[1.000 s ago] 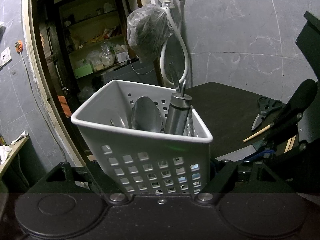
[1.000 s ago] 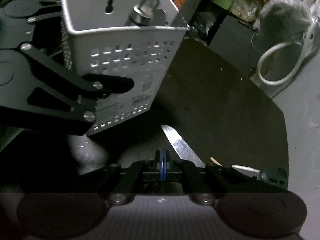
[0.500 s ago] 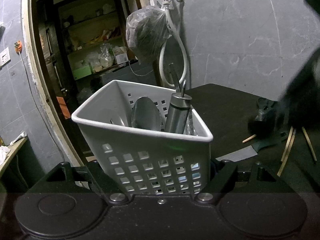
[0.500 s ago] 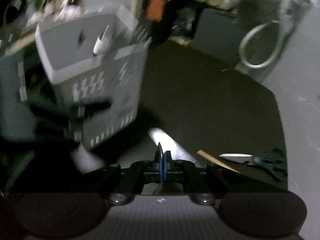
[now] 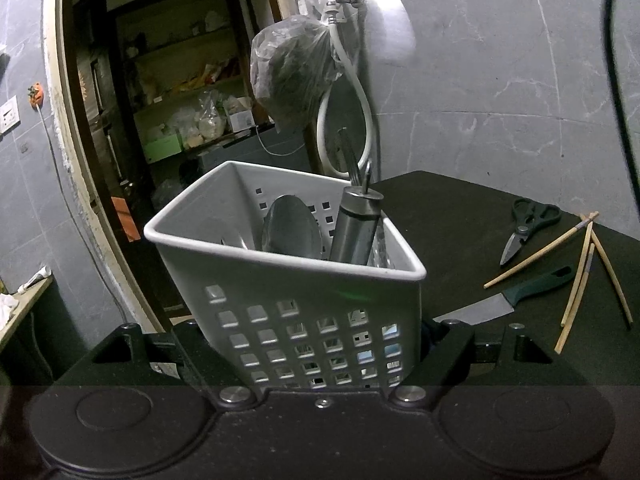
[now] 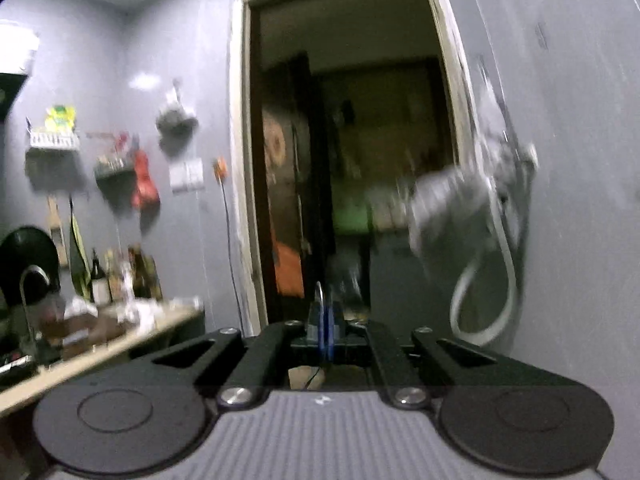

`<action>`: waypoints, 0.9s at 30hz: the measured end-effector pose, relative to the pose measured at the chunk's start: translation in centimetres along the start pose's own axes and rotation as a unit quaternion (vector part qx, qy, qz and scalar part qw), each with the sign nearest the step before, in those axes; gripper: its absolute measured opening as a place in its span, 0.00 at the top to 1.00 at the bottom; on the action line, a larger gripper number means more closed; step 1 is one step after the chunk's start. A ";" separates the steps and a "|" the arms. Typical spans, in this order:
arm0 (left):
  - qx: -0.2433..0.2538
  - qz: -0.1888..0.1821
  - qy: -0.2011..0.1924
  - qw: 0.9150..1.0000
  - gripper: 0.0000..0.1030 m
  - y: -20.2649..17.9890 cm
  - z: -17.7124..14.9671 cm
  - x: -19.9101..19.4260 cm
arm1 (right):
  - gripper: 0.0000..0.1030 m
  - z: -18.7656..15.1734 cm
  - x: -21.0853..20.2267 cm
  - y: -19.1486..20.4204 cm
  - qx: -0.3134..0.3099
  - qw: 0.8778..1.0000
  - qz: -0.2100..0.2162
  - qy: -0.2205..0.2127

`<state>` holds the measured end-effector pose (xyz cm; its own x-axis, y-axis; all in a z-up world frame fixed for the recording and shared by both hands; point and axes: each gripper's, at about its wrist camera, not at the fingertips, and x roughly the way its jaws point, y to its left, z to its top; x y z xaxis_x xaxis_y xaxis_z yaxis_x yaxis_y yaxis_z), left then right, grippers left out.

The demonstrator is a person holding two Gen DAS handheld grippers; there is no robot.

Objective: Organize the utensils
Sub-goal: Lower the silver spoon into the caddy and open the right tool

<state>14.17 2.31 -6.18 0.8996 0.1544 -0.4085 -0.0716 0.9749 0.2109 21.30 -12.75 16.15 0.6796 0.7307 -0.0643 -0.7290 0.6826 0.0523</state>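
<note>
caddy [image 5: 304, 312] | holds spoon [image 5: 292, 232], steel cylinder [image 5: 356, 228], maybe fork [image 5: 350, 160]

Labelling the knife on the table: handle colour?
Dark green handle, plain steel blade; shows best in the left wrist view.

Left tongs [image 5: 320, 344]: matte black linkage arms, triangular cutouts, silver pivot screws, two round black discs on the housing. Right tongs [image 6: 325, 330]: same black linkage and silver screws, blue pads at the tips, grey ribbed centre panel with a small white mark, thin black cable underneath.
</note>
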 end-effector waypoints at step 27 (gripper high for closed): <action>0.003 -0.001 -0.004 1.000 0.21 0.1 -0.4 -0.1 | 0.97 -10.9 3.8 6.0 -0.037 0.998 0.010 0.048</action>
<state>13.86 2.47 -6.51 0.9034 0.1503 -0.4016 -0.0667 0.9744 0.2145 18.66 -6.01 5.39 0.6562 0.7375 -0.1598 -0.7490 0.6622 -0.0197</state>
